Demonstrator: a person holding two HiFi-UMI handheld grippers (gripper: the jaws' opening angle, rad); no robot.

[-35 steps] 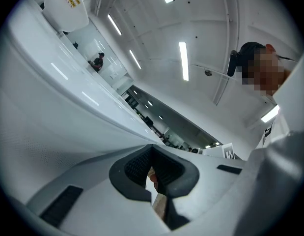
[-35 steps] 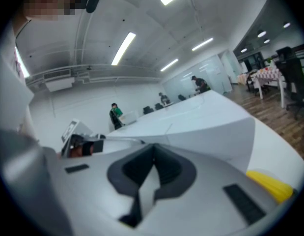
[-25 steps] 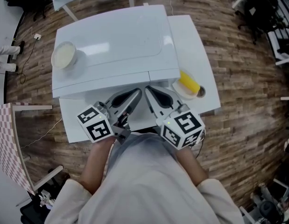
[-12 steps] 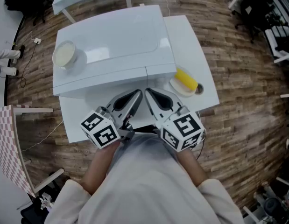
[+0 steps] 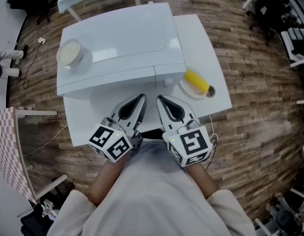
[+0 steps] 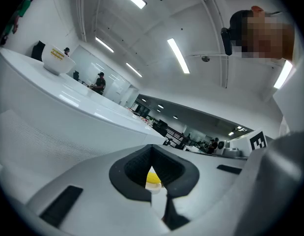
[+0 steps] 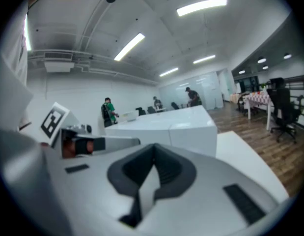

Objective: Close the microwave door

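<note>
Microwave (image 5: 117, 43) just ahead of left tool (image 5: 141, 100) and right tool (image 5: 160, 100), door (image 5: 102, 88) seemingly flush. Both tools pressed together, empty, drawn back slightly from a second ago: closing likely done.

head view: set overhead, aimed steeply down on the microwave (image 5: 117, 43).
left gripper view: set low along the left gripper (image 5: 141, 98), tilted up, close beside the microwave.
right gripper view: set low along the right gripper (image 5: 159, 98), faced at the microwave.
shared: microwave, seen in all three.
</note>
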